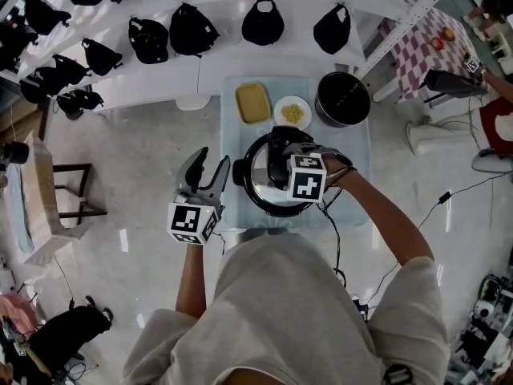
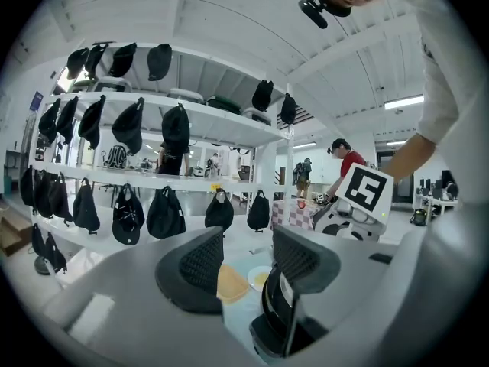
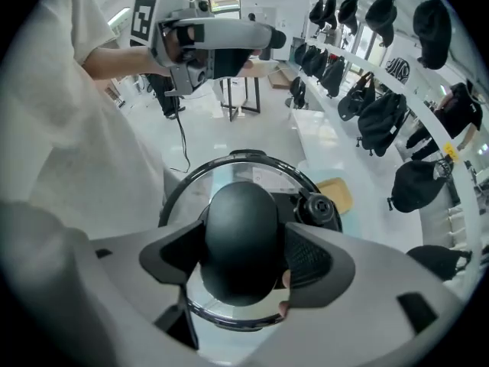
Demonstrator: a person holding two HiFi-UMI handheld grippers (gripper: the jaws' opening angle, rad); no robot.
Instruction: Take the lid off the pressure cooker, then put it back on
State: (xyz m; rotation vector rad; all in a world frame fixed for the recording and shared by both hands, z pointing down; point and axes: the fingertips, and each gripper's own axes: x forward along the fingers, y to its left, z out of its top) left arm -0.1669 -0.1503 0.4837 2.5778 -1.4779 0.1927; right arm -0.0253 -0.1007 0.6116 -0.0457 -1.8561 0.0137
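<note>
The pressure cooker (image 1: 258, 184) stands on the pale blue table (image 1: 228, 95), with its black-rimmed lid (image 3: 229, 186) over the pot. My right gripper (image 3: 243, 254) points steeply down from above and is shut on the lid's black knob (image 3: 241, 220), pads pressing on both sides. In the head view its marker cube (image 1: 307, 176) covers the jaws. A round valve (image 3: 317, 209) sits beside the knob. My left gripper (image 1: 212, 160) hangs open just left of the cooker, nothing between its fingers. The cooker's black side (image 2: 276, 316) shows past its right jaw.
Behind the cooker lie a yellow tray (image 1: 252, 103), a white bowl of yellow food (image 1: 292, 112) and a black pot (image 1: 343, 99). White shelves with several black caps (image 1: 192, 30) run along the back. A wooden chair (image 1: 68, 191) stands left; cables trail on the floor at right.
</note>
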